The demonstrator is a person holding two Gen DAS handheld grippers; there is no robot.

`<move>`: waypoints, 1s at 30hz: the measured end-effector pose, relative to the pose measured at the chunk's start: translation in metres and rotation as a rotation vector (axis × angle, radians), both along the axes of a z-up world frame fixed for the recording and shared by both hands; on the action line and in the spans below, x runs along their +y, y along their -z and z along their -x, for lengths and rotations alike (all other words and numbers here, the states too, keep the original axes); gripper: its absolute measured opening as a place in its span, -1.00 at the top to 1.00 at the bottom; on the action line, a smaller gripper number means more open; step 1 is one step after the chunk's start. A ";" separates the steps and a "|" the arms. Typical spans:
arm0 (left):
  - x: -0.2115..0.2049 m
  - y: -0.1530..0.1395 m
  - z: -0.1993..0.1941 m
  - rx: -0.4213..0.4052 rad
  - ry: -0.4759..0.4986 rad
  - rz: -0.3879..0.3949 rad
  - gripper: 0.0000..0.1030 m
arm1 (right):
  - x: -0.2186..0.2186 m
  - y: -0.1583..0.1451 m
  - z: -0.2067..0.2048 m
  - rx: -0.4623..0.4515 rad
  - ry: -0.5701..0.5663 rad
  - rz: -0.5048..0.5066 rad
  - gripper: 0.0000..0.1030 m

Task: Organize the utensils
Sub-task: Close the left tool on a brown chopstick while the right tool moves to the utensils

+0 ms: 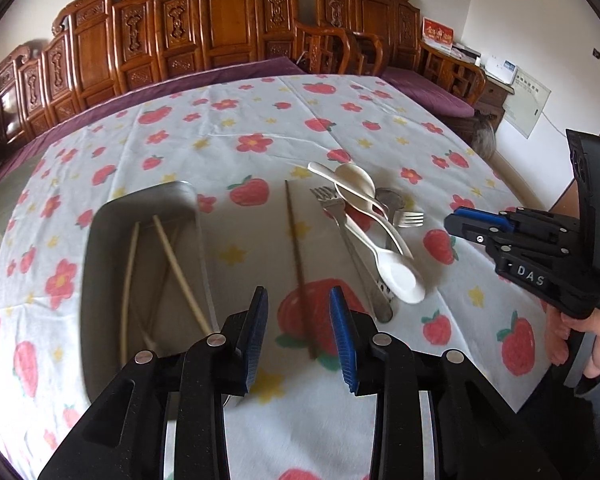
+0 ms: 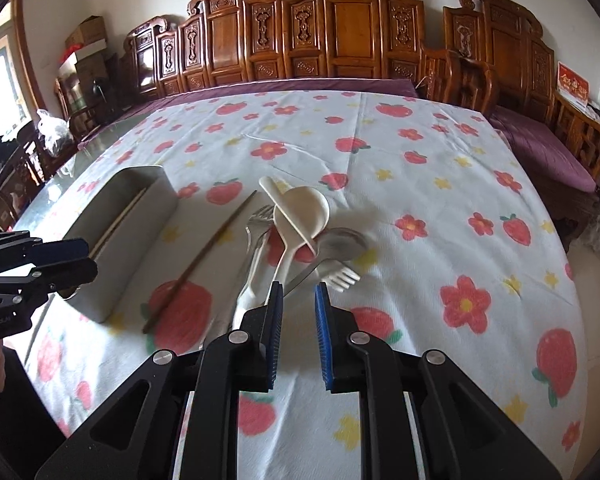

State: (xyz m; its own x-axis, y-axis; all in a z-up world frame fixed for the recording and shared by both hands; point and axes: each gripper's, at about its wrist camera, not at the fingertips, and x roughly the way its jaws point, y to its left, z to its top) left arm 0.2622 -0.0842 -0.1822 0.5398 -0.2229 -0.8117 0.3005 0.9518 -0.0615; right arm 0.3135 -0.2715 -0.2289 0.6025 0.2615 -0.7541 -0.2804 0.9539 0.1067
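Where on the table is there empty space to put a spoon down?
The far half of the tablecloth, beyond the utensil pile, is bare, and so is the cloth right of the pile. Between the grey tray and the pile it is crowded: the dark chopstick lies there.

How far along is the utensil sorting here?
Early. Done: pale chopsticks lie in the grey box. In hand: nothing; the left gripper and right gripper are open, empty. Left: dark chopstick, forks and spoons on the tablecloth.

text: "DAS" | on: right gripper (image 1: 458, 226) black body
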 end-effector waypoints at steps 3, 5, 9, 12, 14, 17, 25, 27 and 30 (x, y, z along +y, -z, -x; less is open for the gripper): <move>-0.015 0.007 -0.020 0.002 0.010 -0.018 0.42 | -0.003 0.007 -0.014 0.008 0.015 -0.025 0.65; -0.021 0.011 -0.032 0.007 0.007 -0.030 0.42 | -0.004 0.012 -0.019 0.002 0.020 -0.025 0.65; -0.030 0.023 -0.051 0.024 -0.002 -0.062 0.42 | -0.008 0.022 -0.022 0.009 0.026 -0.042 0.64; -0.035 0.035 -0.061 0.048 -0.010 -0.095 0.43 | -0.009 0.027 -0.022 0.014 0.020 -0.049 0.64; -0.037 0.044 -0.065 0.069 -0.015 -0.112 0.57 | -0.008 0.027 -0.019 0.011 0.008 -0.052 0.64; -0.039 0.059 -0.071 0.112 -0.026 -0.142 0.74 | -0.005 0.027 -0.020 0.011 -0.016 -0.060 0.64; -0.043 0.072 -0.079 0.137 -0.051 -0.208 0.74 | -0.002 0.026 -0.019 0.012 -0.040 -0.063 0.64; -0.042 0.072 -0.080 0.141 -0.054 -0.204 0.73 | -0.001 0.024 -0.018 0.007 -0.047 -0.070 0.64; -0.044 0.073 -0.078 0.138 -0.026 -0.194 0.91 | 0.002 0.022 -0.018 0.005 -0.055 -0.076 0.64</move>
